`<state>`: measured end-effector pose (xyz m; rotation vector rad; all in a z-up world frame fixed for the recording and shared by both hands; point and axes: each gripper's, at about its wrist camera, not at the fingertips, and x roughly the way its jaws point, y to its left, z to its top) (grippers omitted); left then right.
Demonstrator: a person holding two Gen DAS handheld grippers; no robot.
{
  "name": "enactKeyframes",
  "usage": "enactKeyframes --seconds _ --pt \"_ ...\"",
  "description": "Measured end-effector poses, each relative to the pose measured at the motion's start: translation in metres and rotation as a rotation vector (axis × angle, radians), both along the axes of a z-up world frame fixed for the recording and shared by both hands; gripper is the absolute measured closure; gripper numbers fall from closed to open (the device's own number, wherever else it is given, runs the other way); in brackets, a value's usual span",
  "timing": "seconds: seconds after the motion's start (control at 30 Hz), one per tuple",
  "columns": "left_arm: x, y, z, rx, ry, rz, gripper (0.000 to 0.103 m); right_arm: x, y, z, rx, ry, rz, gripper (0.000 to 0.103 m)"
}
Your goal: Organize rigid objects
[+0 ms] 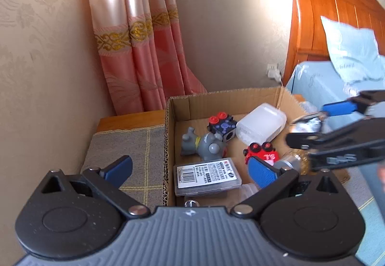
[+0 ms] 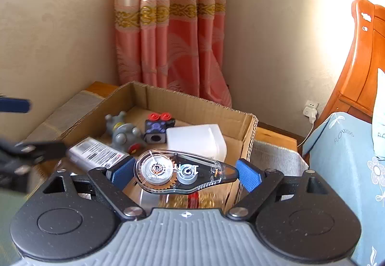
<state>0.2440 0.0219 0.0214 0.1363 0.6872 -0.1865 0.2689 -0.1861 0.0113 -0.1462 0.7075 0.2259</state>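
A cardboard box (image 1: 178, 102) (image 2: 192, 100) on a bedside table holds a grey toy figure (image 1: 204, 145) (image 2: 122, 133), a black cube with red knobs (image 1: 221, 126) (image 2: 156, 128), a white plastic container (image 1: 261, 125) (image 2: 196, 140), a barcode-labelled case (image 1: 207, 177) (image 2: 96, 151), a red toy (image 1: 261, 152) and a gold brush wheel (image 1: 292, 162). My right gripper (image 2: 186, 173) is shut on a clear correction tape dispenser (image 2: 182, 172) above the box's near edge; it shows in the left wrist view (image 1: 308, 121). My left gripper (image 1: 192, 172) is open and empty over the box's left wall.
A grey checked cloth (image 1: 125, 143) covers the wooden table left of the box. A pink curtain (image 1: 144, 49) hangs behind. A bed with blue sheet (image 2: 346, 157) and wooden headboard (image 1: 336, 6) stands at the right. A wall socket with charger (image 2: 311, 109) is low on the wall.
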Motion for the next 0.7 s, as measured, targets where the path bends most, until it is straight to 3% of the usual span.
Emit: enactKeyframes --seconds 0.07,0.13,0.27,0.5,0.7 --pt "-0.008 0.0 0.002 -0.016 -0.007 0.007 0.001 0.008 0.005 -0.004 -0.026 0.006 -0.01 0.01" --pt "-0.015 -0.002 0.001 -0.016 -0.004 0.008 0.001 0.015 0.007 -0.007 -0.032 0.011 -0.028 0.0" --pt "-0.023 -0.003 -0.004 0.009 0.029 0.056 0.001 0.008 0.007 0.0 -0.012 0.02 -0.058 0.0" --pt "-0.035 -0.001 -0.003 0.056 0.091 0.146 0.001 -0.04 0.016 0.011 -0.088 0.133 -0.227 0.0" --pt "-0.051 -0.004 0.002 0.069 0.101 0.144 0.001 -0.079 0.01 0.004 -0.007 0.196 -0.304 0.0"
